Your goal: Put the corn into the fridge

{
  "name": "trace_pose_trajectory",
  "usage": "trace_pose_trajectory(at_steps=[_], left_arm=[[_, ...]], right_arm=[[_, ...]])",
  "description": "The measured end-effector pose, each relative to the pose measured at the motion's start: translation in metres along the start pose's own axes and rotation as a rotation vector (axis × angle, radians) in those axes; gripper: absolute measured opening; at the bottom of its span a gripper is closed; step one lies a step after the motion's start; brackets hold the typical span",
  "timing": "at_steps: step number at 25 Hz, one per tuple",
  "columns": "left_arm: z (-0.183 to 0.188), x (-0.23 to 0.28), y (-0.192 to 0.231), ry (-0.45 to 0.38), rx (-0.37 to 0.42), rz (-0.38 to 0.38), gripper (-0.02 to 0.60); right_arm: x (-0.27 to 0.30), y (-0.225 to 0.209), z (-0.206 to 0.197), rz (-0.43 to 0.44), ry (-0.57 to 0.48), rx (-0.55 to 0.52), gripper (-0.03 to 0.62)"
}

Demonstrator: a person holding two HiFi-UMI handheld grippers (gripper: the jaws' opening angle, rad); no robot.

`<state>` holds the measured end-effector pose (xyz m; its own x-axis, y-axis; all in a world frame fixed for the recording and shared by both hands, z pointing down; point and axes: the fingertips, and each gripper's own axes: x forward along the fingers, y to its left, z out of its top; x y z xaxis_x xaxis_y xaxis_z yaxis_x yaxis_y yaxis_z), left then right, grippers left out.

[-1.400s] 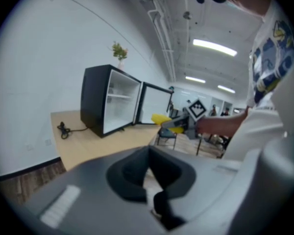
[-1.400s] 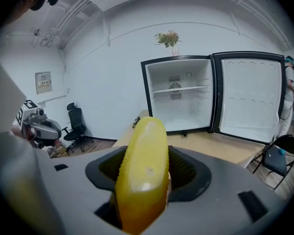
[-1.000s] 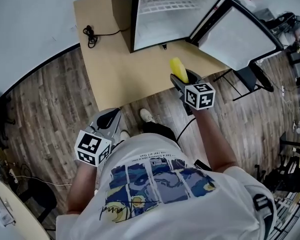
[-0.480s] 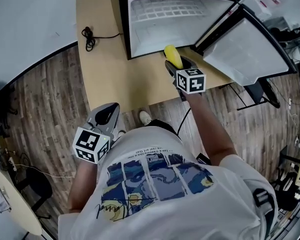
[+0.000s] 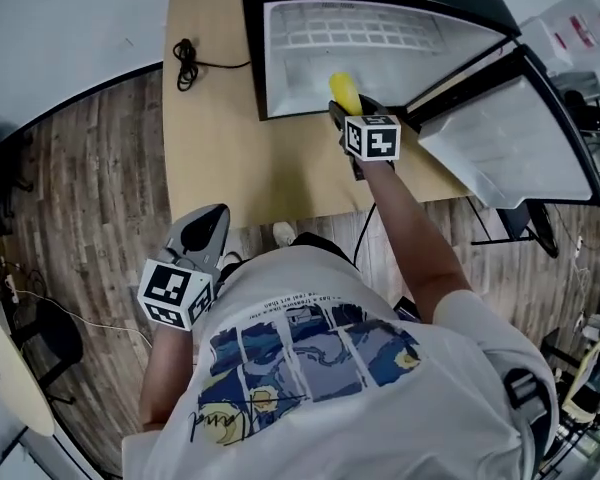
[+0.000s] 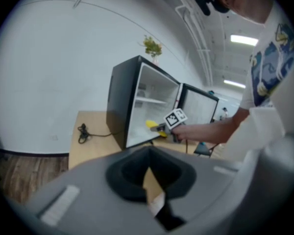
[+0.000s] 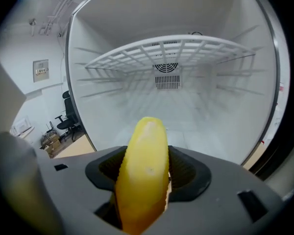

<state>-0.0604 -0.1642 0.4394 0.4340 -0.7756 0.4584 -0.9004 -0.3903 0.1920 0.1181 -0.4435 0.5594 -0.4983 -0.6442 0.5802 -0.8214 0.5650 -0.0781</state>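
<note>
- At the fridge (image 5: 252,48) mouth: the right gripper (image 5: 344,111) has its jaws pinching the corn (image 7: 145,165). The corn's tip points into the cavity, just past the fridge's front edge, and it is not yet set down.
- Left gripper (image 5: 208,230): well back from the fridge, off the near edge of the bench (image 5: 220,138) and close to the person's body. Its jaws are pressed together with nothing between them.
- Risk 1 (judged): the jaws hold the corn low down, with much of its length sticking out ahead. The surface looks smooth and rounded, so it could pivot or slip if the gripper tips.
- Risk 2 (judged): letting go high above the fridge floor, or too near the front edge, could let the corn roll out onto the bench.
- Risk 3 (judged): the wire shelf (image 7: 171,53) spans the cavity above the corn's path, so lifting on the way in could knock the tip against it.
- Risk 4 (judged): the door (image 5: 510,138) is open to the right of the fridge, beside the reaching arm. A bump could swing it.
- Container: the fridge cavity is white. No food shows on the wire shelf or on the floor below it.
- A cable (image 5: 187,58) lies on the bench left of the fridge, well apart from the corn.
</note>
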Motion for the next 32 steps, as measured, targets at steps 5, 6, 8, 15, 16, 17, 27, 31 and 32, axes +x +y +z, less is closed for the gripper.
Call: trace_pose_trajectory(at_steps=[5,6,8,15,16,17,27,31,32], left_arm=[[-0.009,-0.002,0.008,0.009,-0.051,0.074,0.009],[-0.009,-0.002,0.008,0.007,-0.059,0.085,0.009],[-0.008,-0.003,0.010,0.004,-0.072,0.107,0.009],[-0.011,-0.005,0.018,0.024,-0.098,0.157,0.009],[-0.010,-0.005,0.019,0.025,-0.099,0.163,0.009],[-0.009,-0.005,0.021,0.026,-0.101,0.169,0.009],[-0.008,0.004,0.027,0.058,-0.112,0.179,0.009],[-0.008,0.006,0.029,0.064,-0.117,0.178,0.009],[-0.008,0.006,0.029,0.064,-0.120,0.179,0.009]], right_arm=[[0.036,-0.010,0.001,0.003,0.022,-0.002,0.255],[0.043,-0.012,0.002,0.003,0.025,-0.002,0.255],[0.055,-0.015,0.004,0.000,0.031,-0.006,0.255],[0.095,-0.021,0.013,-0.017,0.043,-0.002,0.255],[0.099,-0.022,0.015,-0.019,0.044,-0.001,0.255],[0.104,-0.022,0.016,-0.021,0.045,0.000,0.255],[0.137,-0.030,0.023,-0.069,0.065,0.017,0.255],[0.146,-0.032,0.023,-0.094,0.086,0.011,0.255],[0.147,-0.032,0.022,-0.101,0.091,0.009,0.255]])
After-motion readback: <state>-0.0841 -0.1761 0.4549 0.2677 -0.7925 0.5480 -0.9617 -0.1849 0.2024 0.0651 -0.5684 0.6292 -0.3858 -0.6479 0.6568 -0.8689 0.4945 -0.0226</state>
